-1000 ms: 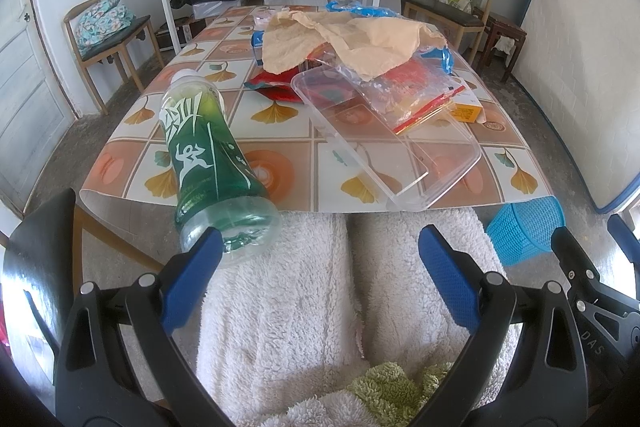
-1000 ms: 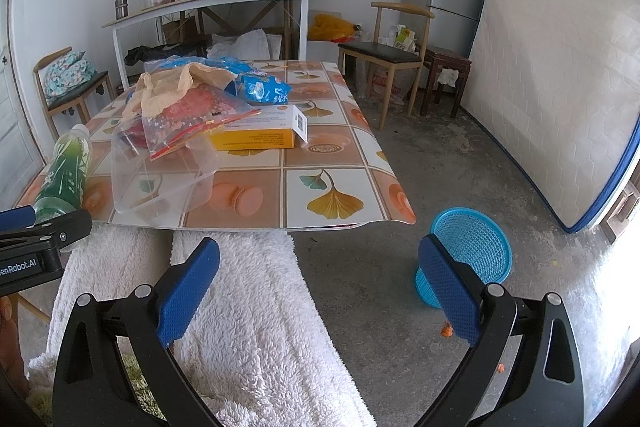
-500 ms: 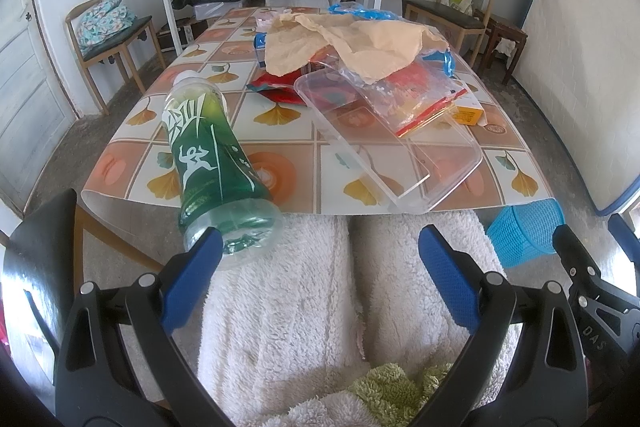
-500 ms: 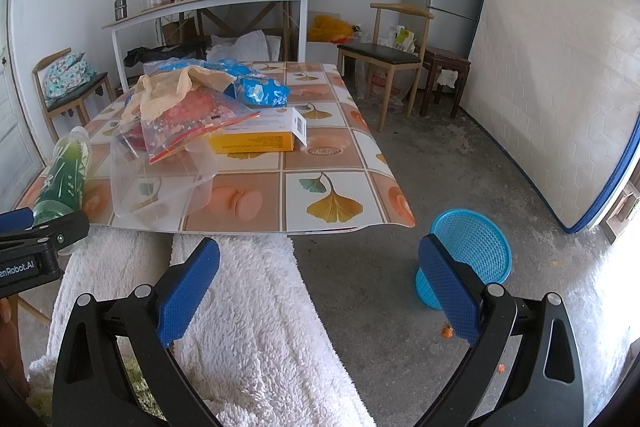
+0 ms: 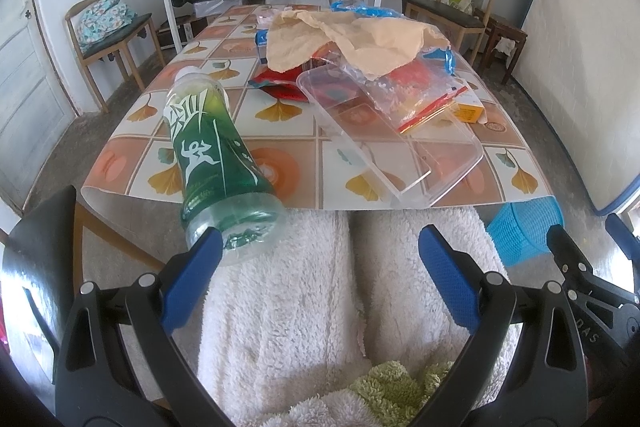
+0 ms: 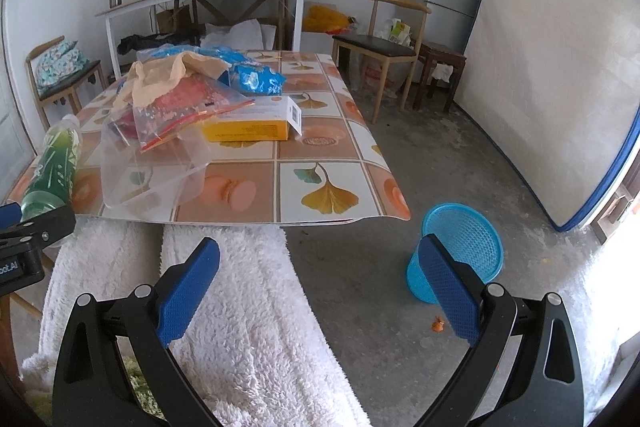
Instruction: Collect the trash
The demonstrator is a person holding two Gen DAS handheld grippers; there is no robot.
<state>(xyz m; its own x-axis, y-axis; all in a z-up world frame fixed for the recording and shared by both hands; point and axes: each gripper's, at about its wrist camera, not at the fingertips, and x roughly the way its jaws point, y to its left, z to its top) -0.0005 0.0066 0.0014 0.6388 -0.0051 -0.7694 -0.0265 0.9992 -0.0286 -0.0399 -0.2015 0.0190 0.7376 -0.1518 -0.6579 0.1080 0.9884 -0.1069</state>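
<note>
Both the left hand-held gripper (image 5: pixel 320 259) and right hand-held gripper (image 6: pixel 320 275) gape wide, holding nothing. The green bottle (image 5: pixel 212 155), left of centre, overhangs the desk (image 5: pixel 280 167) edge. Best close squarely on its body.

My left wrist camera sits low over the lap, facing straight up the table (image 5: pixel 224 131) with a green bottle (image 5: pixel 212 155) close in front. My right wrist camera sits further right, angled toward the floor and blue basket (image 6: pixel 460 251). Both views share the table, bottle and basket.
</note>
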